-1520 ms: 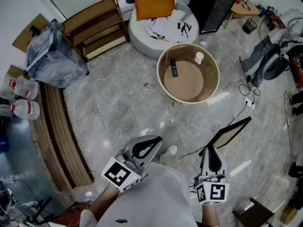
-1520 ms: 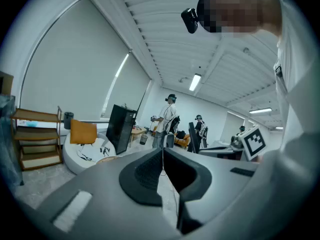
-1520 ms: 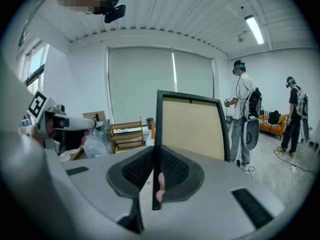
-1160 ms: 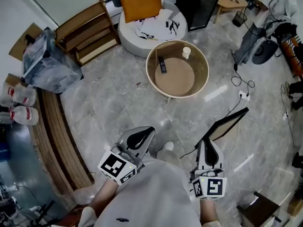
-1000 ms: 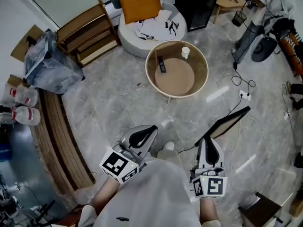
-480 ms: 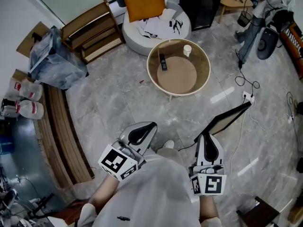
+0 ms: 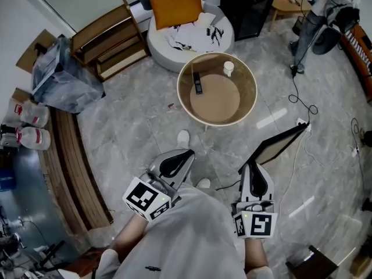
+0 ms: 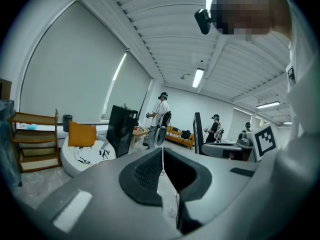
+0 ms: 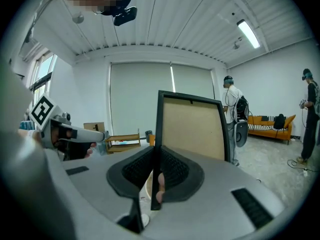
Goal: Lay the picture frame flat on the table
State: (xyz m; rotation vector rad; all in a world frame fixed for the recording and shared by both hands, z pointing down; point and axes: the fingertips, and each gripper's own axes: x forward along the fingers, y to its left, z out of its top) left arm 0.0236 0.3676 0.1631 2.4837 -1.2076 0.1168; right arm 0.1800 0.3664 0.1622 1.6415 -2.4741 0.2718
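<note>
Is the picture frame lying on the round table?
No, the right gripper holds the picture frame by its edge, apart from the round table.

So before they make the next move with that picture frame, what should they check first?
1. Grip on the picture frame: the right gripper is shut on its black edge. Ok.
2. Left gripper free to help: jaws together, nothing between them. Ok.
3. Frame above the round table: no, it hangs over the floor, short of the table. Not ok.
4. Landing spot: the remote and white cup sit near the far rim, and the middle is bare. Ok.
5. Bare spot big enough for the frame: cannot tell.
</note>
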